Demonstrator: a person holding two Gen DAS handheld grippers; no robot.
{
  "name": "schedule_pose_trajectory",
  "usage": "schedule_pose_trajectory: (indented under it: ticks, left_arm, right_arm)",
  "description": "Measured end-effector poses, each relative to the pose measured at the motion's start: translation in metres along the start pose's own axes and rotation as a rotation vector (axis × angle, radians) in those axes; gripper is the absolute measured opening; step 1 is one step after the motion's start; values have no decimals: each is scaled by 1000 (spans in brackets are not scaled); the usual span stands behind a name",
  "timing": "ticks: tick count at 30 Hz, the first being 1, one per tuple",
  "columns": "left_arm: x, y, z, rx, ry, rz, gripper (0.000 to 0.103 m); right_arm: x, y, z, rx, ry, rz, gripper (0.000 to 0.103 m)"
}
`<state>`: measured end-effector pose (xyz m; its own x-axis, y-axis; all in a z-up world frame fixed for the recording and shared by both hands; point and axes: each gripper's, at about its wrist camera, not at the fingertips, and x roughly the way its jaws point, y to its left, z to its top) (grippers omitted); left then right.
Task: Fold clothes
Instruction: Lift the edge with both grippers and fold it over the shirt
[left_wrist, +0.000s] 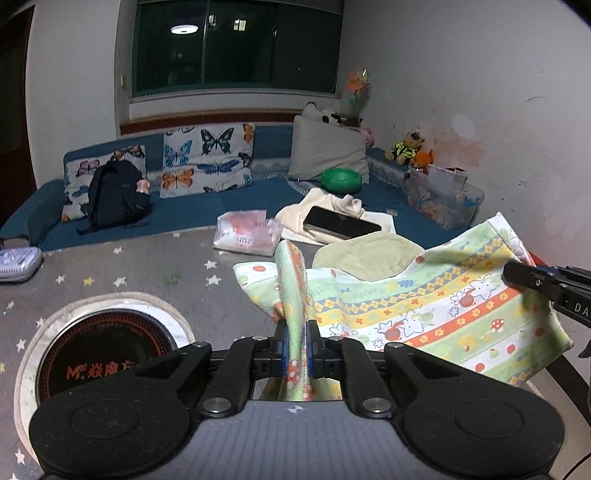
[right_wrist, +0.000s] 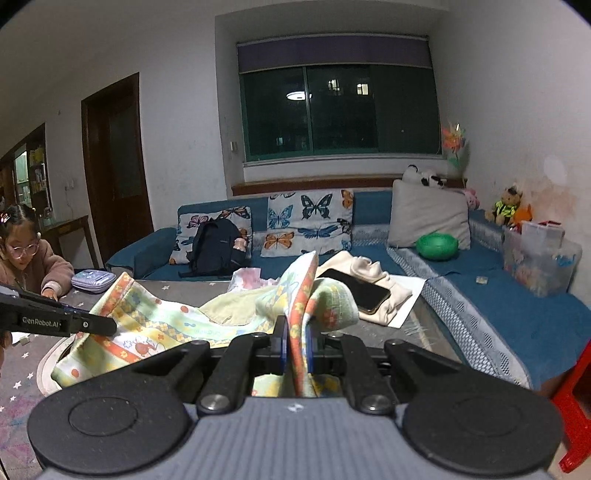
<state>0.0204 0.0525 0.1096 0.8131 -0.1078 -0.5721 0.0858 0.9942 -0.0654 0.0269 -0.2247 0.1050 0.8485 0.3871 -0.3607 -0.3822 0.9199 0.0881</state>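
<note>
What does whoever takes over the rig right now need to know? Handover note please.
Left tool: shut on one edge of the printed towel.
Right tool: shut on the opposite edge; towel hangs lifted between the two, above the star-print table.
Nearby: olive cloth lying under the towel's far side; phone on a cream garment beyond it.
Done: towel gripped at both ends and raised.
Left: no finished fold visible; probably bring the edges together, lay it flat, then do the other pieces.
</note>
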Motion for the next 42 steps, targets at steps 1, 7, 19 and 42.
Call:
schedule_pose_trajectory:
  ticks: [1,7,19,42]
  left_arm:
    - [-2,-2,1,3,-4,2,10]
    - [-6,-5,5,17,-13,13,10]
    - [10,-12,14,47,2,32,10]
    - [106,-20,-4,64,205,67,10]
  right_arm:
    - [-2,0,1,-1,-1,-1,8]
    - [-9,0,5,-18,-13,-8,8]
    - [-1,-3,3,-27,-5,-41,8]
    - [71,-32,-50,7,189,-93,8]
